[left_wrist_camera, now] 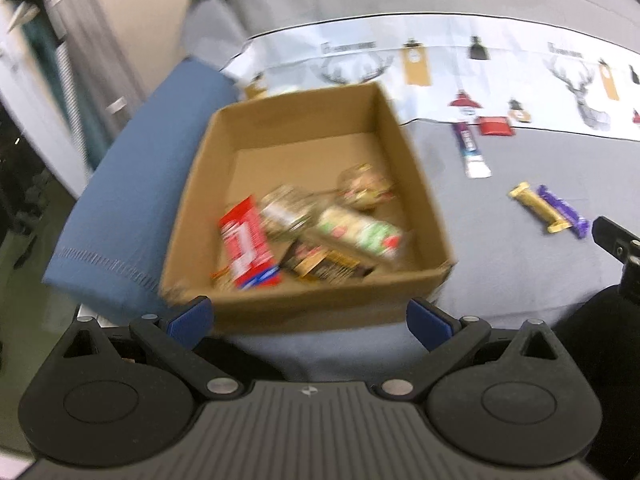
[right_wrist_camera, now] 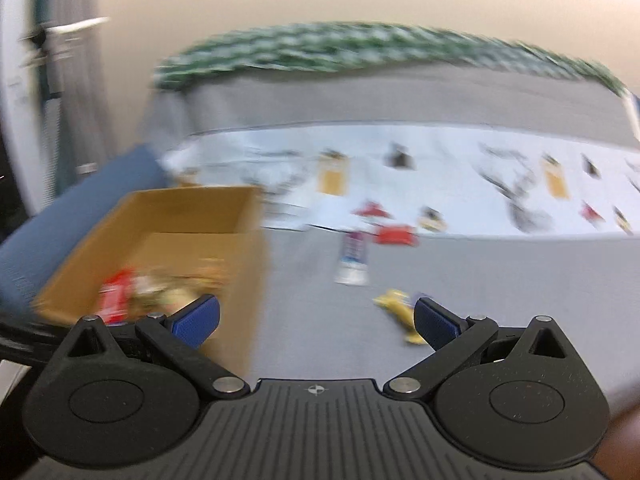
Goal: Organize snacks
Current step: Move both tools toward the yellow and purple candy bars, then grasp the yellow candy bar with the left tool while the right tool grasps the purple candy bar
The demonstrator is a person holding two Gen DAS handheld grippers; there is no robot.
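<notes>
Brown cardboard box holds several wrapped snacks; gold bar, purple bar, red packet, white-purple tube remain on grey worktop. Both grippers wide open, empty.

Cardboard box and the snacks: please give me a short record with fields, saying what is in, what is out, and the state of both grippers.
container: cardboard box, open top
inside box: red packet and several other wrapped snacks, blurred
outside on grey cloth: gold bar, purple bar, red packet by runner, purple-white tube
left gripper: open, empty
right gripper: open, empty
</notes>
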